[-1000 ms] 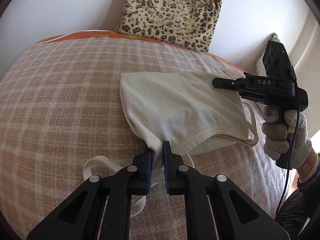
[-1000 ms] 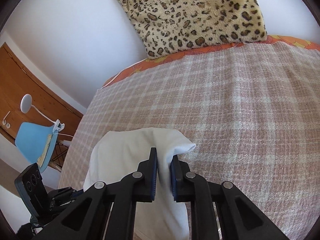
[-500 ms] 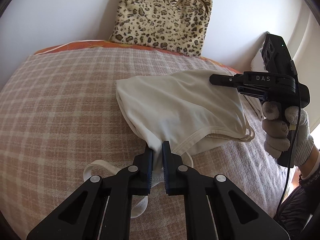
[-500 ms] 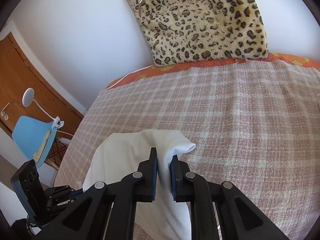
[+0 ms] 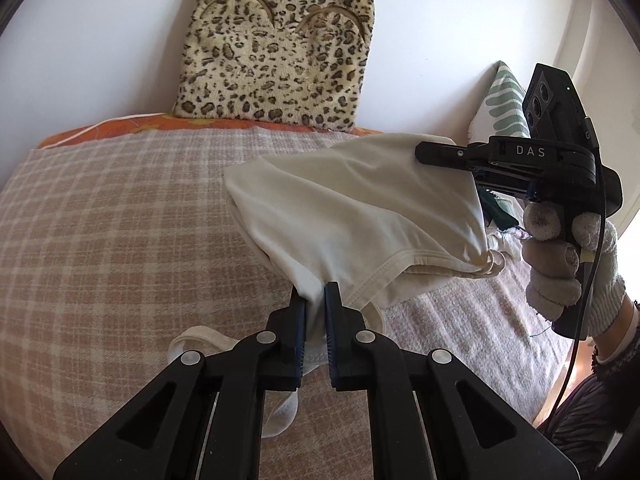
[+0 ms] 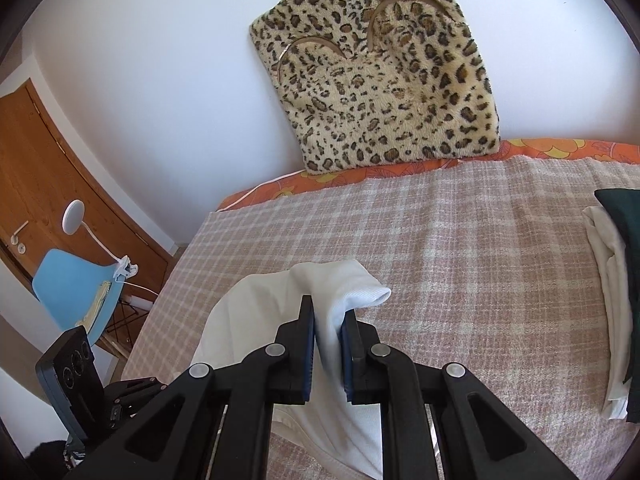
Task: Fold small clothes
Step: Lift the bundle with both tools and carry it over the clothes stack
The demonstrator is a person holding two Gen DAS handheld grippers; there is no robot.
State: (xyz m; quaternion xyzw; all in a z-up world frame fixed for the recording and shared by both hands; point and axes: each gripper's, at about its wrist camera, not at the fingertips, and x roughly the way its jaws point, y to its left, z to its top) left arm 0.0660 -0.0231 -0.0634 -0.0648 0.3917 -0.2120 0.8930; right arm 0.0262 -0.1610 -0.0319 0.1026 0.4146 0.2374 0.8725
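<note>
A small cream tank top hangs stretched in the air between my two grippers, above a plaid blanket. My left gripper is shut on one corner of it, low and near the camera. My right gripper is shut on the opposite corner, higher and to the right. In the right wrist view the right gripper pinches the white fabric, which droops down to the left. A shoulder strap hangs loose under the left gripper.
A leopard-print cushion leans on the wall at the bed's far edge. A stack of folded clothes, white and dark green, lies on the blanket to the right. A blue chair and a wooden door stand left of the bed.
Both grippers have lifted the tank top up off the blanket. The right gripper rose further, so the garment now hangs taut between them.
</note>
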